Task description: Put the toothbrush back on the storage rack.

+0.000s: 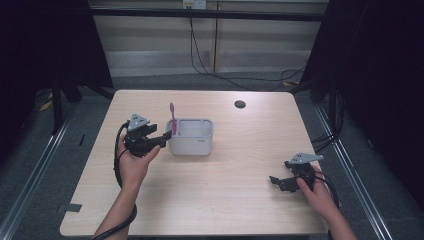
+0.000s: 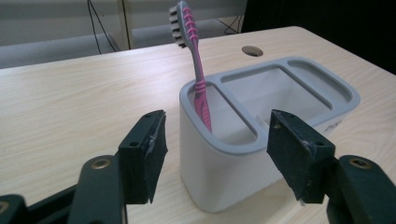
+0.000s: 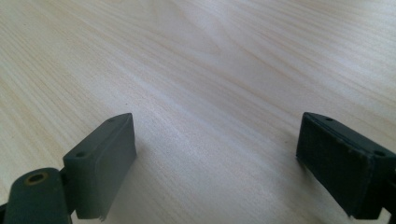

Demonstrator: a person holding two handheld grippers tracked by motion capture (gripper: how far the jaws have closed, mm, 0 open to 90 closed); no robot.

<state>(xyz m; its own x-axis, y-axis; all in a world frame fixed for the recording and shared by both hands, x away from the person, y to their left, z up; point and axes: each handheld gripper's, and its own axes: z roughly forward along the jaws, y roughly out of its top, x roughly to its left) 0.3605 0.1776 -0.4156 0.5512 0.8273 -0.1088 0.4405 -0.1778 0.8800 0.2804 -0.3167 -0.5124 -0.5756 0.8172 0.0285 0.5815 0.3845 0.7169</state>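
Your left gripper [image 2: 212,156] stands with its jaws apart and nothing pressed between the pads; the pink toothbrush [image 2: 198,79] is free of them. In the left gripper view the toothbrush stands just beyond the jaws, a little to the left of the gap's middle. Its handle is down in the narrow end compartment of the grey-rimmed white holder [image 2: 280,93], and its bristled head rises well above the rim, leaning away to the left. The near rounded end of the holder sits between your two jaws, apart from both pads.

From the high view, your left gripper [image 1: 167,135] is held just off the holder's left end, its jaws pointing right toward the holder [image 1: 192,137]. The toothbrush [image 1: 173,117] stands upright at that left end, right beside the jaw tips. The holder rests on the tabletop [image 1: 240,200] slightly left of the middle, and its two other compartments look empty.

Your right gripper [image 1: 280,181] rests low near the right front corner of the tabletop, well apart from the holder and the toothbrush. Its jaws are spread wide, and in the right gripper view there is bare wood [image 3: 210,93] between its pads [image 3: 105,158].
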